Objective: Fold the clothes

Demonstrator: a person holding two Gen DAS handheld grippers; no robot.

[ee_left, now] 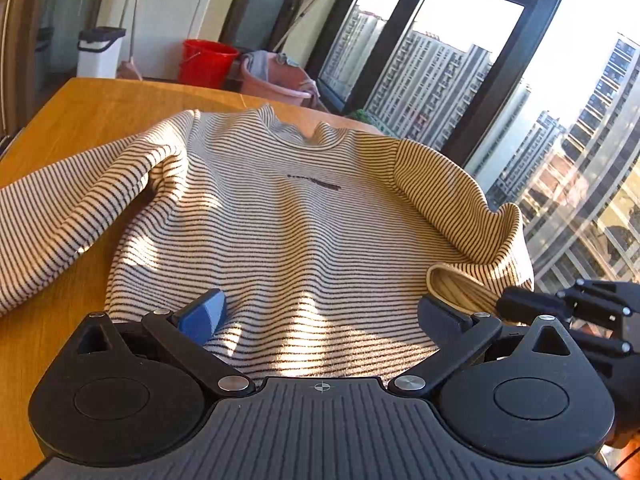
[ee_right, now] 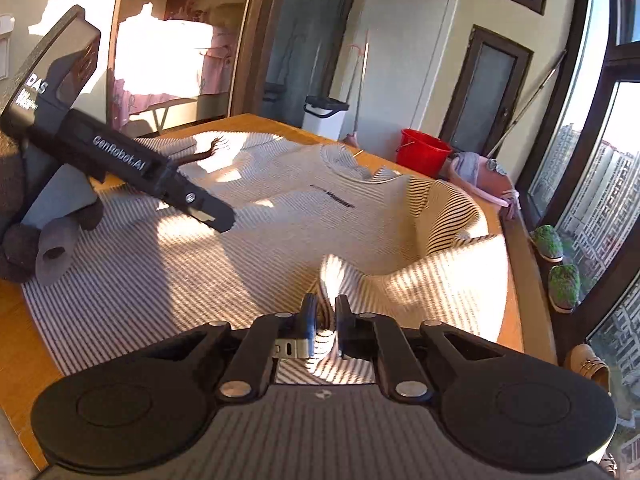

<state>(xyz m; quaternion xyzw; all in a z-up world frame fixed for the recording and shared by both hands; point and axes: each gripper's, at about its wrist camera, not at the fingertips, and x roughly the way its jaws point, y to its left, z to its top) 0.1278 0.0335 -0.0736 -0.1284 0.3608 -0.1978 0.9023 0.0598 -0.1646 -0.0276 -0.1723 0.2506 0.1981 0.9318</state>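
Striped cream-and-dark sweater (ee_left: 288,216) lies front-up on the wooden table (ee_left: 92,108), neck toward the far edge, small dark chest label facing up. One sleeve spreads flat across the table on the left side of the left wrist view; the other sleeve (ee_left: 452,200), on the window side, is bunched and lifted, its cuff curling over the body.

Left gripper (ee_left: 320,316) hovers over the hem with jaws spread wide, blue pad on one finger, nothing between them. Cannot tell whether the fingertips touch the cloth.

Right gripper (ee_right: 325,320) has jaws pinched together on a raised fold of the sweater near the cuff; striped fabric bunches up between the pads and peaks just ahead of them. In the left wrist view its black body (ee_left: 568,304) shows at the right edge, beside the cuff.

Person's hand in a dark sleeve (ee_right: 24,208) holds the left gripper handle at the left of the right wrist view.

Red bucket (ee_left: 208,62), pink basin (ee_left: 276,80) with cloth, and white bin (ee_left: 100,52) sit beyond the far end of the table. Tall windows run along the right.
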